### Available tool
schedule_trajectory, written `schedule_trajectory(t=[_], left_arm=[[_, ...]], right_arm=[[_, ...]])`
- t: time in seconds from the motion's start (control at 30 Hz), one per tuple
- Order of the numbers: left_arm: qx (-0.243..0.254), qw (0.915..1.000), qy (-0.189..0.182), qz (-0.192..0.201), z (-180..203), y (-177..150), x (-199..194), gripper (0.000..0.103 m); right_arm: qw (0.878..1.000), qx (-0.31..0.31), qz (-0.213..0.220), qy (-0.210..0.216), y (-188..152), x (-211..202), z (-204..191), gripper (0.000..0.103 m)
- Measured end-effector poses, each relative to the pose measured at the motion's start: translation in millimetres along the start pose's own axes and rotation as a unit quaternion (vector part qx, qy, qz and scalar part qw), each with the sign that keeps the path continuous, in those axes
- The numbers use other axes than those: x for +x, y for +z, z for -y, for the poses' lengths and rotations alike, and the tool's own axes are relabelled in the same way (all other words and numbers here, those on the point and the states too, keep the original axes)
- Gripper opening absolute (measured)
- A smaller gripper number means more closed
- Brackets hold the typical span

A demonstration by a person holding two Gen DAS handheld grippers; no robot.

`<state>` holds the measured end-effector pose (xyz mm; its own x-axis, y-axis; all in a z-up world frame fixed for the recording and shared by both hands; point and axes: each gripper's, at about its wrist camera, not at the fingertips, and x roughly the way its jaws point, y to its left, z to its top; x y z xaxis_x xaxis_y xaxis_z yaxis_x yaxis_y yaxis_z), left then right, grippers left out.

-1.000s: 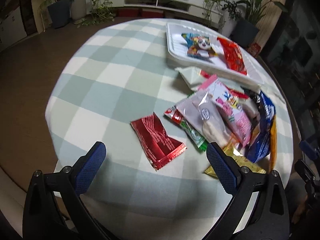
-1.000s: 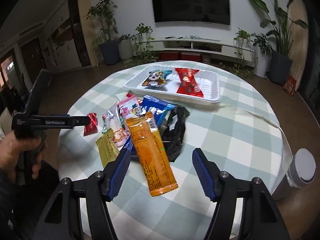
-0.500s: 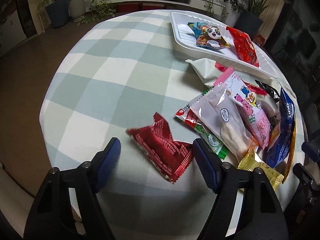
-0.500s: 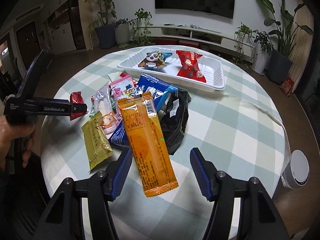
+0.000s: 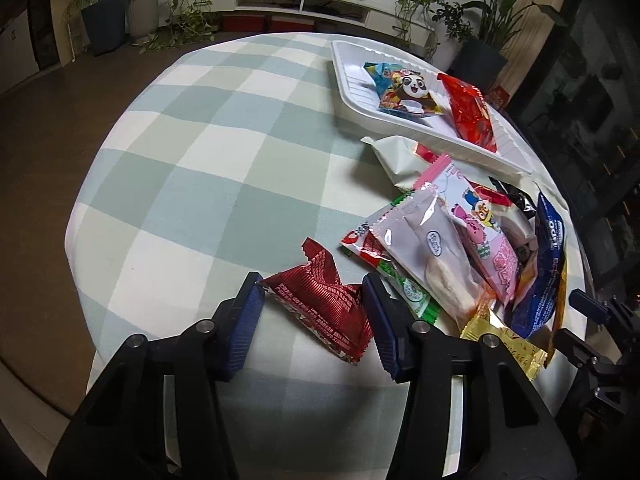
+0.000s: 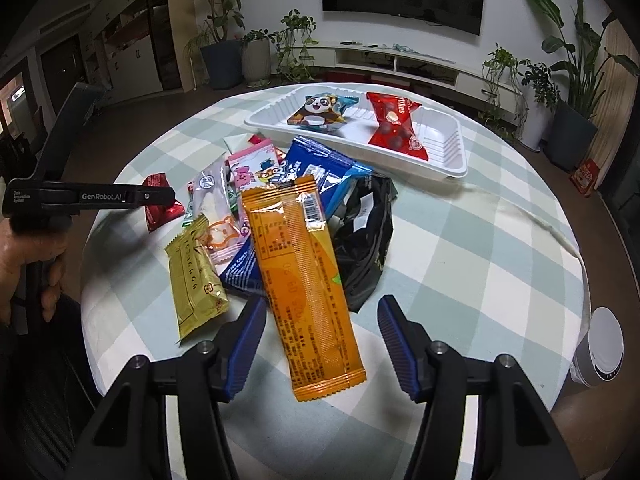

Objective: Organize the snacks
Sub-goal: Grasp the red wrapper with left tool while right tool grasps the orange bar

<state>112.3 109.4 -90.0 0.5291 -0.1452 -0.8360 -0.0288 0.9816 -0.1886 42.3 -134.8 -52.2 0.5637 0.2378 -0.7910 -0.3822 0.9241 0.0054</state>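
Left hand: point(image 6: 28, 256) at the far left of the right wrist view, wrapped round the handle of the left gripper.
Left gripper: point(image 5: 314, 308) its fingers point(image 5: 248, 322) stand on either side of the dark red foil packet and are closing on it; both pads look to be touching its edges, and the foil is buckled up between them.
Dark red foil packet: point(image 5: 320, 300) lies on the checked counter point(image 5: 192, 184) apart from the snack pile, on its left; its long axis runs across the gap between the fingers, slanting away to the left.
Snack pile: point(image 5: 452, 240) a loose heap of wrappers in the middle of the counter, right of the red packet.
Orange packet: point(image 6: 304, 276) a long flat bar on top of the pile, its long axis pointing away from the right gripper toward the tray; its near end lies between the right fingers.
Right gripper: point(image 6: 322, 332) fingers point(image 6: 398, 340) about half open and closing slowly, with clear space on both sides of the orange packet; nothing gripped.
White tray: point(image 6: 448, 148) at the far side of the counter beyond the pile, already holding a panda packet point(image 6: 320, 110) and a red sweet bag point(image 6: 394, 126).
Nearer hand: each gripper is nearest its own packet, left for red, right for orange.
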Motion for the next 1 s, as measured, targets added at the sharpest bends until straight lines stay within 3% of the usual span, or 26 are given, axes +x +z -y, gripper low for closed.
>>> schedule_trajectory(t=[0.1,0.13,0.17,0.27,0.4,0.47,0.67,1.0], left_arm=[[0.009,0.9999,-0.006,0.002,4,-2,1,0.046],[0.01,0.9999,-0.009,0.002,4,-2,1,0.042],[0.01,0.9998,-0.017,0.002,5,-2,1,0.027],[0.018,0.9996,-0.021,0.001,8,-3,1,0.025],[0.02,0.9994,-0.027,-0.002,8,-5,3,0.022],[0.019,0.9993,-0.031,0.0,7,-5,2,0.016],[0.012,0.999,-0.042,0.003,4,-5,1,0.014],[0.012,0.9984,-0.056,0.008,3,-11,-9,0.014]], right_arm=[[1.0,0.001,-0.003,0.001,0,3,0,0.057],[1.0,0.001,-0.005,0.0,0,4,0,0.056],[1.0,0.001,-0.008,0.0,0,6,0,0.052],[1.0,0.002,-0.014,-0.001,-1,7,0,0.041],[1.0,0.009,-0.009,0.006,-1,4,3,0.037],[1.0,0.014,-0.009,0.014,-3,3,4,0.034],[0.999,0.026,-0.008,0.026,-4,3,7,0.022],[0.996,0.064,0.003,0.056,-3,-7,17,0.02]])
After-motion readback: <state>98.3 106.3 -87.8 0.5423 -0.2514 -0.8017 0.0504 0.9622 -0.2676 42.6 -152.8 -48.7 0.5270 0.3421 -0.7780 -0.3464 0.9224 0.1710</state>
